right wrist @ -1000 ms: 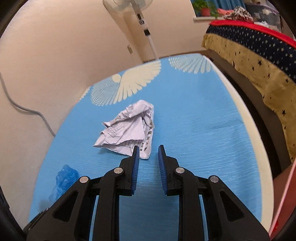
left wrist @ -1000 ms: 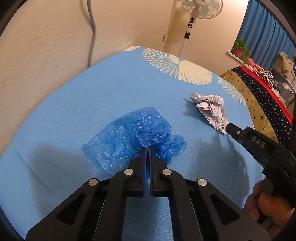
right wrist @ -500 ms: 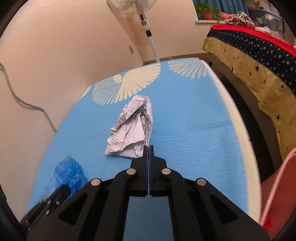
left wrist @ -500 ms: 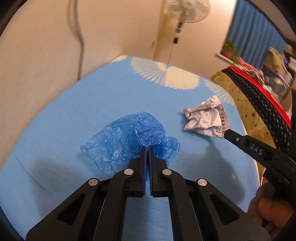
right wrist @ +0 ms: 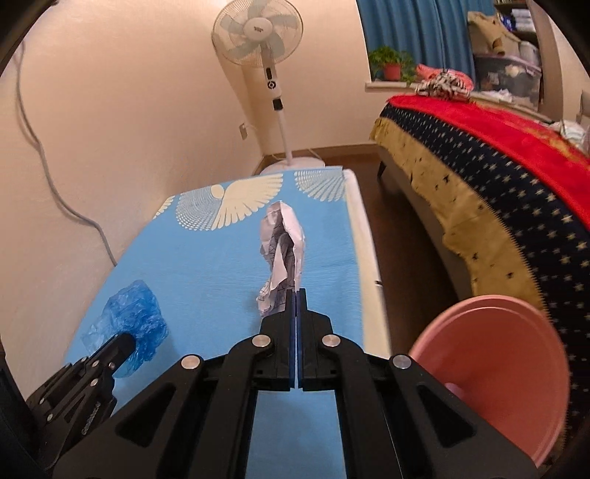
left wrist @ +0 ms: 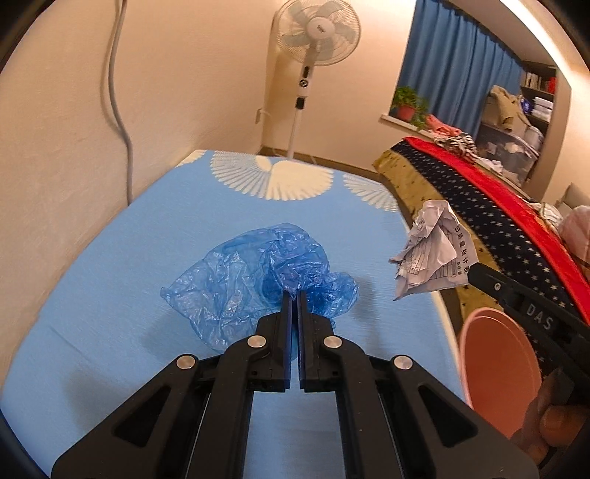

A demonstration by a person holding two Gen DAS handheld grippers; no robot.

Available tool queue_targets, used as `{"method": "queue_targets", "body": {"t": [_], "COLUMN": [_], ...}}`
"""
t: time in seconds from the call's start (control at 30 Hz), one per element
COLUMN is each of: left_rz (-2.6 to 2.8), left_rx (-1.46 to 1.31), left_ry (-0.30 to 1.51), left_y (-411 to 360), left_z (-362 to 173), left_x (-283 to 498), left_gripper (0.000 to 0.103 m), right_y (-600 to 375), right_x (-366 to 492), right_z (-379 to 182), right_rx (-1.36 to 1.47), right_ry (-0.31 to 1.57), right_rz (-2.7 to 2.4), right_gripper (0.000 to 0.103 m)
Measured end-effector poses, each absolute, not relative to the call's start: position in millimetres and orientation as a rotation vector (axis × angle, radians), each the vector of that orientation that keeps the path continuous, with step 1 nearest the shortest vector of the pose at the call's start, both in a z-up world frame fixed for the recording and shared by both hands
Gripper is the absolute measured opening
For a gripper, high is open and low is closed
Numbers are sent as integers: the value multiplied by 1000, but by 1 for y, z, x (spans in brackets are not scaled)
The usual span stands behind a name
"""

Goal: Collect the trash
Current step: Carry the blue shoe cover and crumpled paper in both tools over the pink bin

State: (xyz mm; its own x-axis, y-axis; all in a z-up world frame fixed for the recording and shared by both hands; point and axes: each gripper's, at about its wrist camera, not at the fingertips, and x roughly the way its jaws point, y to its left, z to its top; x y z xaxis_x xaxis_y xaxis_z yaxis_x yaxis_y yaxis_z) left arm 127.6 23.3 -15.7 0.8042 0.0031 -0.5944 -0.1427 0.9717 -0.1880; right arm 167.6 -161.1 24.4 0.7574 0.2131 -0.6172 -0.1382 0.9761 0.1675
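Currently your left claw (left wrist: 294,296) pinches the blue plastic bag (left wrist: 258,280), right claw (right wrist: 296,294) the crumpled paper (right wrist: 284,243), above the worktop (right wrist: 206,272). Thin edge grips may slip short of the pink bin (right wrist: 494,372).

This is a bedroom in someone's home. A bed (right wrist: 497,177) runs along the right, draped in a red, navy and gold star-patterned cover. A white pedestal fan (right wrist: 260,35) stands in the corner against plain cream walls. Blue curtains (left wrist: 453,70) hang by a sill holding a potted plant (left wrist: 405,103), and shelves (left wrist: 538,92) with folded clothes and storage boxes fill the far corner.
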Motion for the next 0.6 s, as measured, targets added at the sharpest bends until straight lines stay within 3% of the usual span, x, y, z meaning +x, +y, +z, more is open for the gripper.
{"method": "queue_targets", "body": {"t": [0.6], "left_rz": [-55], "left_rx": [-192], "left_ry": [570], "left_y": [-17], "left_z": [13], "left_x": [76], "left_gripper": [2], "right_y": [-199], "right_x": [71], "right_z": [65], "right_rx": [33], "right_ry": [601], "right_rz": [120], "right_gripper": [0]}}
